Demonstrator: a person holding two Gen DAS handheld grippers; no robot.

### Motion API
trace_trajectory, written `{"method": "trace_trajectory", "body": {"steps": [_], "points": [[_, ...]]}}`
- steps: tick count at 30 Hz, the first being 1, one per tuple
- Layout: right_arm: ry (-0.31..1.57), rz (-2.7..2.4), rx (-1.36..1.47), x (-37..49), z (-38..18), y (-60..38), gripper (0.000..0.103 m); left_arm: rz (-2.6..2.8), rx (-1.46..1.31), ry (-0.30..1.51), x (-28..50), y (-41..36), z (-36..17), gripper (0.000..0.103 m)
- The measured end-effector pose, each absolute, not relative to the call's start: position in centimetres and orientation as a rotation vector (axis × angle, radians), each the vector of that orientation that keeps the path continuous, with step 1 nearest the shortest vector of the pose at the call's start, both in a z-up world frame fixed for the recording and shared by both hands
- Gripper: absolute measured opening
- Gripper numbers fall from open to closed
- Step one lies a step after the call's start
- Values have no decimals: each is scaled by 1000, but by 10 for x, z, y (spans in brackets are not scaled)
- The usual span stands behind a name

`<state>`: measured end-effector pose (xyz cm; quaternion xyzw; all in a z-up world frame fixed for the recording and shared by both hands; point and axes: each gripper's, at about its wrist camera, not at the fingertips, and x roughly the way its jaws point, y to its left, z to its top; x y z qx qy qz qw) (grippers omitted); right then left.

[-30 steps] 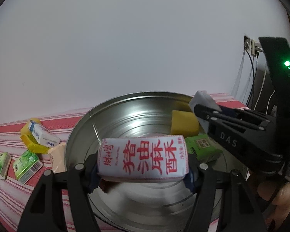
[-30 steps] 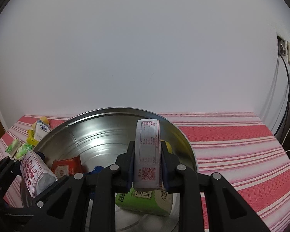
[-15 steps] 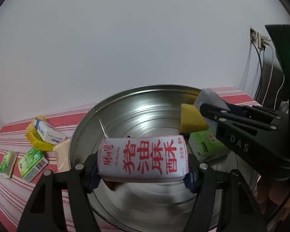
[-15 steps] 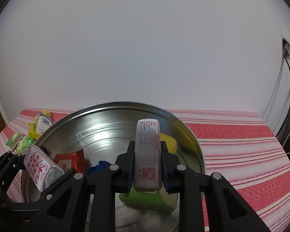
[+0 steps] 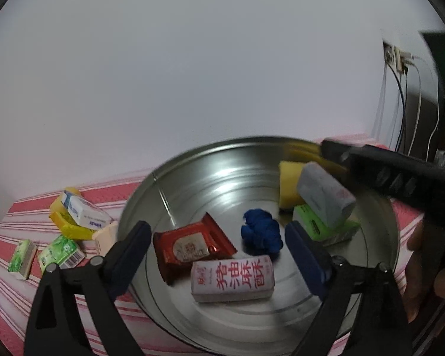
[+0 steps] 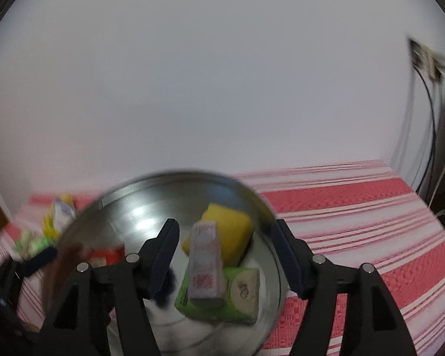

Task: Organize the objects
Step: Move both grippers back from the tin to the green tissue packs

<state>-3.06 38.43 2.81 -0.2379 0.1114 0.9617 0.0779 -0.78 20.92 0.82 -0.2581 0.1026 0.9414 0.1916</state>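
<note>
Both grippers have let go since 0.5 s ago. Left gripper (image 5: pixel 216 249) w/ fingers spread wide, nothing held; its white packet w/ red characters (image 5: pixel 233 277) now lies flat on the near floor of the round shiny metal basin (image 5: pixel 192 163). Right gripper (image 6: pixel 225 252) also wide open, empty; its pale rectangular packet (image 6: pixel 206 264) leans on the green tissue pack (image 6: pixel 243 299), yellow sponge block (image 6: pixel 225 231) just behind. Glossy red wrapper (image 5: pixel 192 244) & crumpled blue cloth (image 5: pixel 261 233) sit mid-basin. Small boxes (image 5: pixel 80 216) lie left on the red-striped woven cloth (image 6: pixel 356 207).
</note>
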Motion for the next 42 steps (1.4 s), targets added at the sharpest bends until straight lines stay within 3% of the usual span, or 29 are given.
{"method": "trace_trajectory", "body": {"steps": [2,5,15,19,28,42], "points": [[456,2877,-601,-19,34,397,67,2663,-716,260,-7,204,12,98],[496,2847,-417,-4,42,402,67,2680,-693,208,-9,195,17,98],[283,2714,-38,38,50,361,77,2831,-602,193,-20,146,27,98],[215,2648,71,54,45,341,88,2867,-612,168,-28,125,26,98],[99,2677,55,64,38,289,88,2953,-622,148,-46,69,23,98],[201,2831,-56,47,34,203,89,3033,-692,88,-79,-22,15,98]]}}
